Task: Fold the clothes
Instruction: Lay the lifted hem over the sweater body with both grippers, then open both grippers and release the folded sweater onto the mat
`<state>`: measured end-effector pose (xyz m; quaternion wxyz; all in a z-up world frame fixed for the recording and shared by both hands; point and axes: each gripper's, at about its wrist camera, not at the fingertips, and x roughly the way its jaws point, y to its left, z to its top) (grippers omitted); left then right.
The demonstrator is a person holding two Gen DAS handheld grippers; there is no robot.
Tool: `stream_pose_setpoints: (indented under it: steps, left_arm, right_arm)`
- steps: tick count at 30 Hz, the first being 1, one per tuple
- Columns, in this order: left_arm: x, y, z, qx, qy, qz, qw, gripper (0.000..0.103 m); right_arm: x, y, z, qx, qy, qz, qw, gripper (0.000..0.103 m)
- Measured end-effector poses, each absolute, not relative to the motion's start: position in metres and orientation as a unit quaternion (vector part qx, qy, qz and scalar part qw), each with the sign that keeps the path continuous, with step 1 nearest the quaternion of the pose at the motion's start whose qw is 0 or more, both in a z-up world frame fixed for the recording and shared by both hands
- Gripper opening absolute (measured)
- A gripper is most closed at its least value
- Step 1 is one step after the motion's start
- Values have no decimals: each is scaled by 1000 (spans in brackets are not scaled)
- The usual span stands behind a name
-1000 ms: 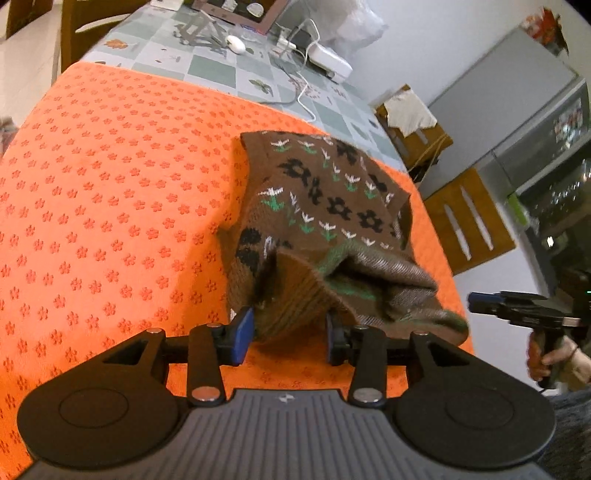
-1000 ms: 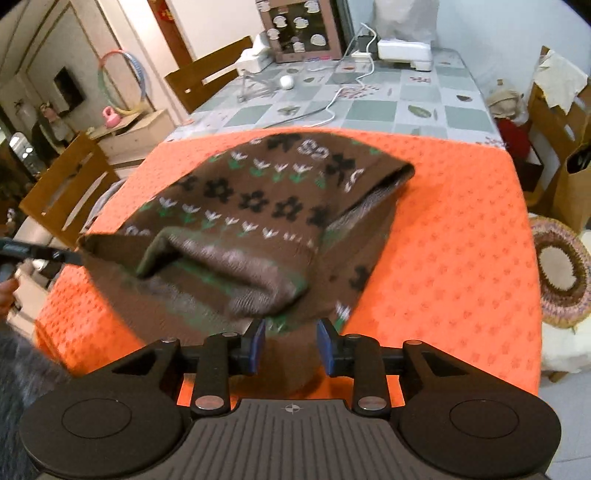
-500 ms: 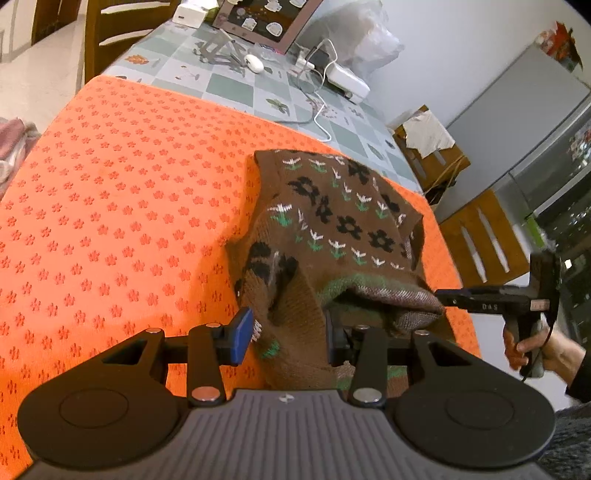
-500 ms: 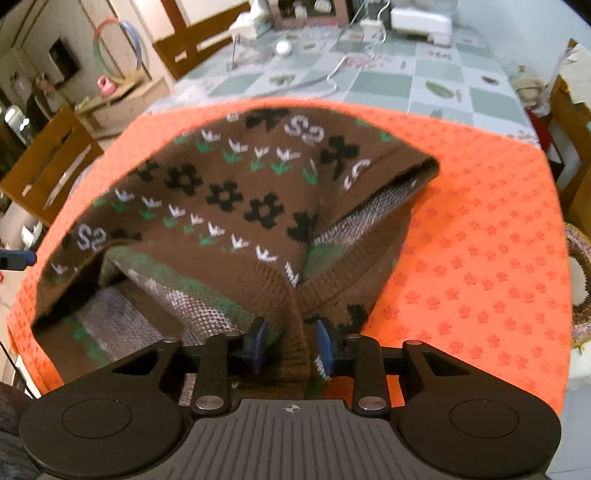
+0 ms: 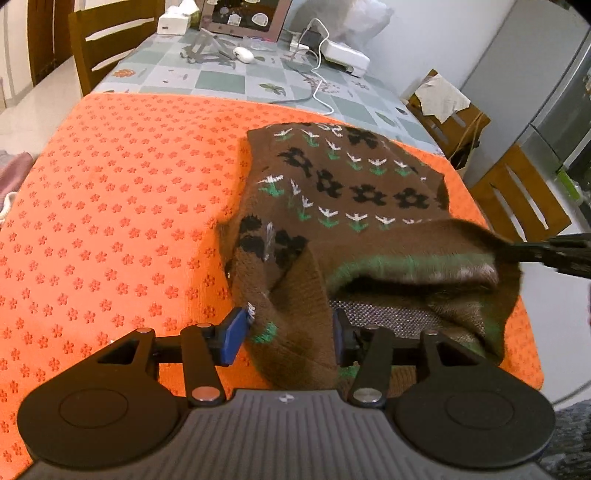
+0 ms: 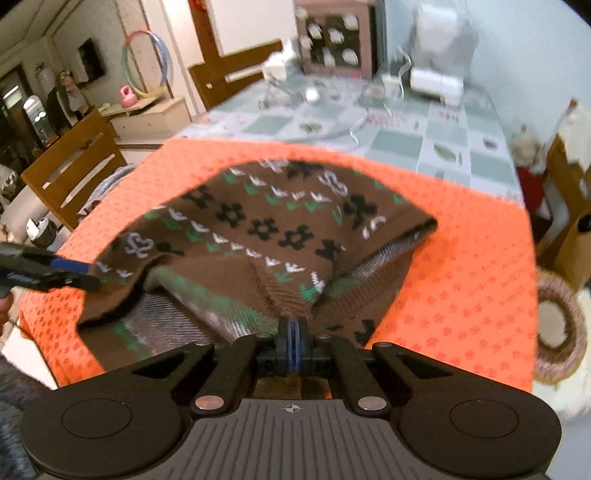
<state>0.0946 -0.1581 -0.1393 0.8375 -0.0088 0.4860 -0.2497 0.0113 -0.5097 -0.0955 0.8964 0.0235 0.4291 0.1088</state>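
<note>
One brown knitted sweater [image 5: 347, 192] with black flower, white tulip and green stem patterns, lying on one orange cloth with red flower print [image 5: 122, 206] that covers the near half of the surface; the far half shows a grey-green checked tablecloth [image 5: 221, 79]. Two grippers in view.

Left to right in the left wrist view: bare orange cloth on the left, sweater right of centre, reaching to the cloth's right edge. Its long axis runs from far-left to near-right, with the flat patterned body at the far end and the open ribbed hem with its green stripe at the near end, pointing toward the camera. The hem is lifted and gaping, so the grey inner knit shows.

Left gripper [image 5: 286, 334]: its fingers stand about half open and have just been opening; a hanging fold of the sweater's near edge lies between them, left blue pad touching or just beside the knit, not clamped.

Right gripper [image 6: 292, 345]: fingers have just closed fully, blue pads together, pinching a ridge of the hem's upper layer and holding it raised.

Far surface: one white computer mouse [image 5: 243, 54], one white box [image 5: 345, 57] with white cables, one picture frame [image 5: 242, 16]. Wooden chairs: one far left [image 5: 107, 35], two on the right [image 5: 517, 192].
</note>
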Motion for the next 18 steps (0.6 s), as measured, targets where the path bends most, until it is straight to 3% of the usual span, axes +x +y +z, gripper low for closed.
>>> stream_pose_setpoints:
  steps: [6,18]
  left_arm:
    - [86,-165,-147,22,489,-255,834,60]
    - [66,-177,-175,95,496,-211,837,63]
  right_arm:
    - [-22,-495,-81,-3,419,124,899,4]
    - [-59,-492,-116,-40,474,162,864,2]
